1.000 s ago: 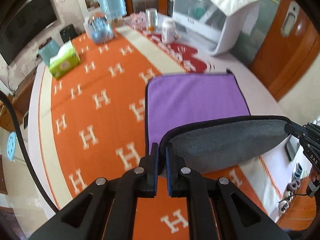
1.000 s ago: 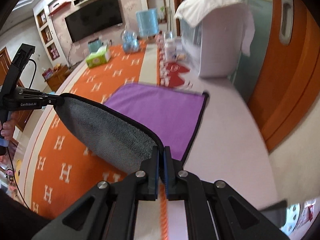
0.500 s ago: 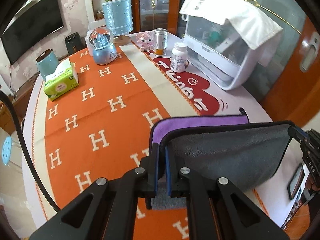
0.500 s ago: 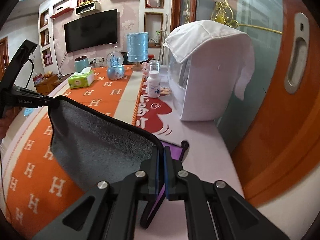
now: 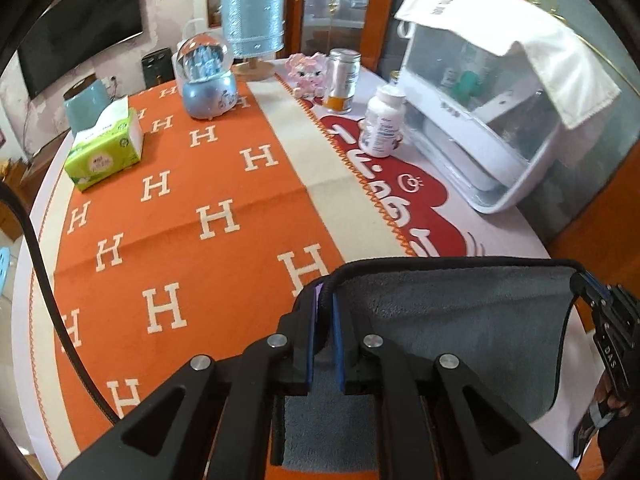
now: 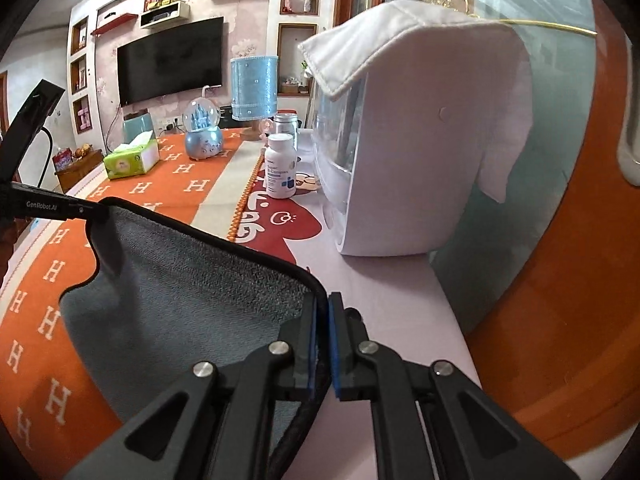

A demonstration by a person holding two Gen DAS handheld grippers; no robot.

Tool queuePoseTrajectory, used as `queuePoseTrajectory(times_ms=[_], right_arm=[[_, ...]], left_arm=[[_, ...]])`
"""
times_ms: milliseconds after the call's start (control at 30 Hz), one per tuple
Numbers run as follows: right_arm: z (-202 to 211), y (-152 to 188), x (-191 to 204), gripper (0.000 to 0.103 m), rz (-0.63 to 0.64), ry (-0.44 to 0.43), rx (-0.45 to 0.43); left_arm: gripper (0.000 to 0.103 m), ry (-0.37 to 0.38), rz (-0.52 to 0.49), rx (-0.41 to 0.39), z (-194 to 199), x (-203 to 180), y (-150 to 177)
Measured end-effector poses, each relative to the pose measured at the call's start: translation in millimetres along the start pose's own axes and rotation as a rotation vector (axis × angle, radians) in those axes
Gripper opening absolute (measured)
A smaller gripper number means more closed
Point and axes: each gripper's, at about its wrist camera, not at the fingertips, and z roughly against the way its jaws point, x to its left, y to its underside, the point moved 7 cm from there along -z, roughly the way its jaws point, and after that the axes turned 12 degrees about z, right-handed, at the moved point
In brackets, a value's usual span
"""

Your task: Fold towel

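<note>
The orange H-pattern tablecloth [image 5: 168, 216] lies beneath the grey microfibre towel [image 5: 460, 320]. The towel's black-bound edge spans taut between both grippers, with its long axis running left to right. Left gripper [image 5: 324, 344] and right gripper [image 6: 322, 344] each stand clamped on a corner.

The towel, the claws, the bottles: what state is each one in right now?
towel: held up by two corners, grey side showing
left claw: shut on towel
right claw: shut on towel
white pill bottle: upright, capped
tissue box: open, tissue sticking out
television: off
</note>
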Motion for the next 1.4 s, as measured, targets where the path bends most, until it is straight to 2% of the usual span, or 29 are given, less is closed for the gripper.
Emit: queuePoseTrajectory(times_ms=[67, 100, 133, 233, 367, 433, 667, 733, 800, 1000, 1200, 1400], right_arm=[[-5.4, 2.1, -2.5, 0.012, -0.012, 0.001, 0.013], [-8.3, 4.5, -4.7, 0.015, -0.023, 0.003, 0.022], [-10.3, 6.0, -7.0, 0.019, -0.036, 0.005, 0.027], [-16.7, 10.5, -11.6, 0.031, -0.070, -0.006, 0.041], [-21.0, 14.7, -13.6, 0.035, -0.089, -0.018, 0.066], [-20.2, 15.9, -13.8, 0.040, -0.111, -0.031, 0.076], [-0.1, 8.1, -9.1, 0.061, -0.125, -0.025, 0.058], [7.2, 3.7, -6.3, 0.067, -0.121, -0.023, 0.049], [15.4, -0.5, -3.5, 0.072, -0.119, -0.018, 0.042], [41.6, -7.3, 10.1, 0.086, -0.115, 0.000, 0.042], [74.1, -0.1, 29.1, 0.094, -0.145, 0.016, 0.057], [117.2, 12.6, 57.7, 0.100, -0.160, 0.029, 0.047]], left_arm=[[0.015, -0.021, 0.017, 0.015, -8.2, 1.9, 0.5], [0.026, -0.031, 0.023, 0.020, -11.1, 3.1, 1.1], [0.030, -0.046, 0.037, 0.021, -13.4, 5.5, 1.7], [0.033, -0.054, 0.056, 0.029, -16.5, 8.8, 3.4], [0.036, -0.080, 0.071, 0.036, -15.2, 13.7, 7.4], [0.048, -0.086, 0.083, 0.030, -10.3, 16.0, 9.4], [0.059, -0.089, 0.113, 0.008, 21.2, 23.4, 18.6], [0.073, -0.099, 0.115, -0.004, 34.7, 26.7, 21.7], [0.080, -0.118, 0.117, -0.033, 49.2, 31.3, 23.9], [0.084, -0.122, 0.163, -0.070, 85.9, 50.4, 37.3], [0.084, -0.072, 0.182, -0.096, 126.2, 62.6, 64.8], [0.086, -0.072, 0.191, -0.111, 170.7, 79.9, 104.2]])
